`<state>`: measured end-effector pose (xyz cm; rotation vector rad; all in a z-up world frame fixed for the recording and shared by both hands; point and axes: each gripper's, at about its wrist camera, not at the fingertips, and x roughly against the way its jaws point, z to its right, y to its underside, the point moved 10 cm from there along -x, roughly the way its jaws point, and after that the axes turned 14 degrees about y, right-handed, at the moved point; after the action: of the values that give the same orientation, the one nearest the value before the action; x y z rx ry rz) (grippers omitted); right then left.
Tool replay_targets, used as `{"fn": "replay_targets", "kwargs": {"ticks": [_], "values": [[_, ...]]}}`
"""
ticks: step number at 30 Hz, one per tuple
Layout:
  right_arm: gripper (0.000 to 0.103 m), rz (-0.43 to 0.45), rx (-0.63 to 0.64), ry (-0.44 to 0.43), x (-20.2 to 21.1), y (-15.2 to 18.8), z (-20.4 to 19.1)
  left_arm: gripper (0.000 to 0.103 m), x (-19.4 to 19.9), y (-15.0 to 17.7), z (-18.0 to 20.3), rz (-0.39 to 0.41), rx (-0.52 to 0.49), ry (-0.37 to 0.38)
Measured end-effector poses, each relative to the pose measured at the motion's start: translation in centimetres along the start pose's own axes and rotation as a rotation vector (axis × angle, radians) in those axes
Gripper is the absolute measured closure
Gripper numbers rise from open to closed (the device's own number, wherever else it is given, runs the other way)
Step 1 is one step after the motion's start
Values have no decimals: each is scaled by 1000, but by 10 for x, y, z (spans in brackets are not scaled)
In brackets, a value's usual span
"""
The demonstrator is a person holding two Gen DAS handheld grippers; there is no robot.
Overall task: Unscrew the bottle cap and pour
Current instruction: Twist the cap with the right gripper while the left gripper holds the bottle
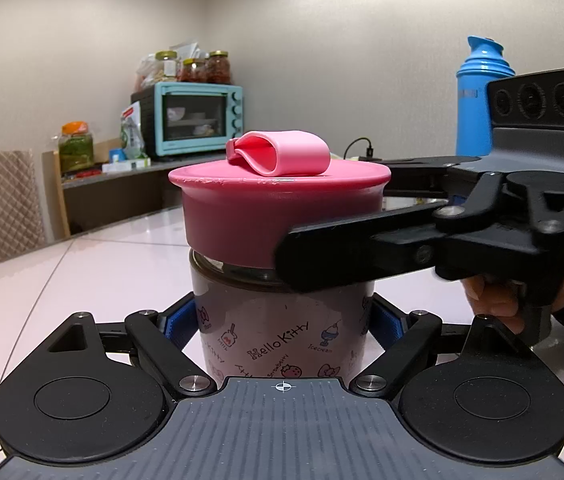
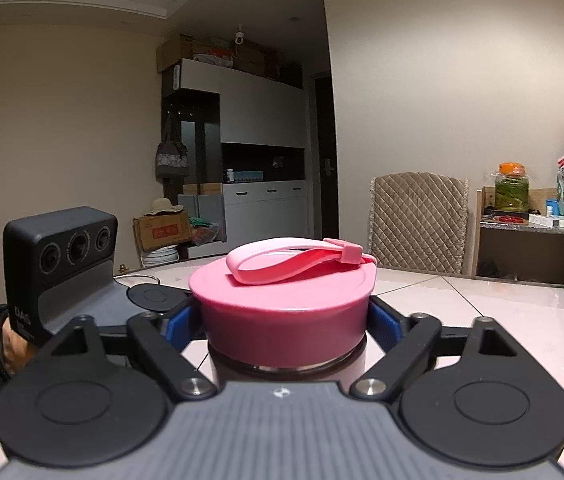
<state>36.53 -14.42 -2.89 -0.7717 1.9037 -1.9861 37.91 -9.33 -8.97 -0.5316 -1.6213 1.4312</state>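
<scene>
Left claw point(image 1: 282, 320) is closed on the upright bottle point(image 1: 282, 328) body; right claw point(image 2: 284, 320) is closed around its pink cap point(image 2: 282, 312), seated.

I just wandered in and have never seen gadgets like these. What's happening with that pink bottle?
A person holds a two-finger gripper in each hand. The left gripper clamps the body of the Hello Kitty bottle, which stands on the white tiled table. The right gripper closes around the pink cap, whose loop strap lies on top. The cap sits on the bottle, so nothing has been poured yet.
</scene>
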Motion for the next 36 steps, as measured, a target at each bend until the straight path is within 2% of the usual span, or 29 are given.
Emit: {"fn": "replay_targets", "kwargs": {"ticks": [8,11,17,28,36], "values": [[4,18,13,153,13,-2,-6,13,0,0,0,0,0,0],[3,27,47,237,18,0,-14,13,0,0,0,0,0,0],[3,28,2,359,18,-1,-16,13,0,0,1,0,0,0],[4,24,-13,443,3,3,-22,13,0,0,1,0,0,1],[7,14,-29,464,0,5,-21,13,0,0,1,0,0,2]]}}
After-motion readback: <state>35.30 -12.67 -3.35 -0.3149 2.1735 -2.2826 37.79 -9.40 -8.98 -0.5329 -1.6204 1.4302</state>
